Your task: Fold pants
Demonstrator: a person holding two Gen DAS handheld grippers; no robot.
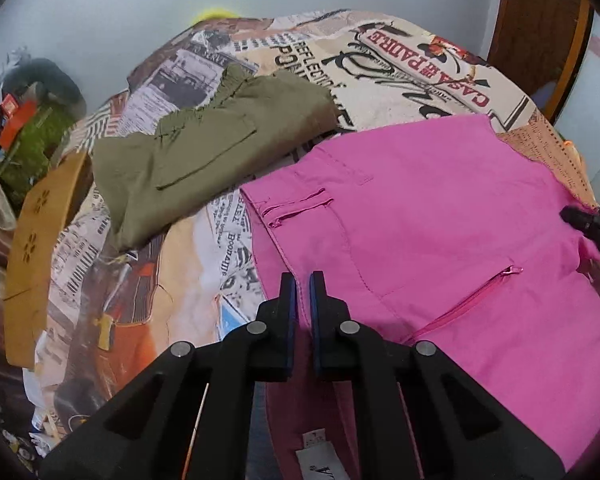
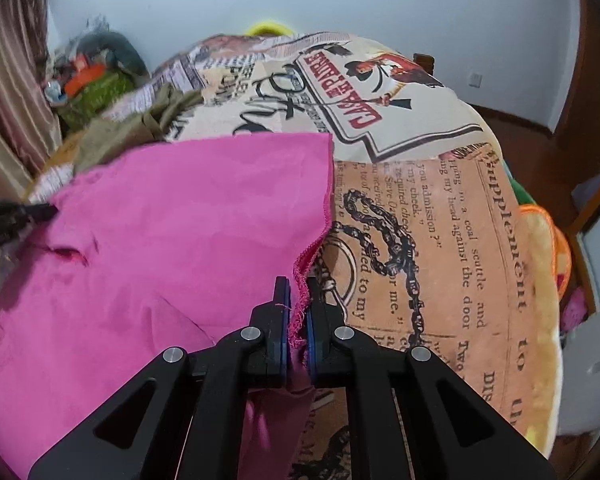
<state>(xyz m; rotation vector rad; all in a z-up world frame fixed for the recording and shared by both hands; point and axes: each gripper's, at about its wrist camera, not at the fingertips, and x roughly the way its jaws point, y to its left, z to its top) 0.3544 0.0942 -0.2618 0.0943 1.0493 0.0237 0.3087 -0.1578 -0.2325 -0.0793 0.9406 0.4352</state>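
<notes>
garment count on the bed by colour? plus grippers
Pink pants: 1
Olive green pants: 1
Grippers: 2, the left gripper and the right gripper
Total: 2 garments on the printed bedspread, 2 grippers

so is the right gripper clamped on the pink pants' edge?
Yes, in the right wrist view the right gripper has the frayed edge of the pink pants pinched between its nearly closed fingers.
</notes>
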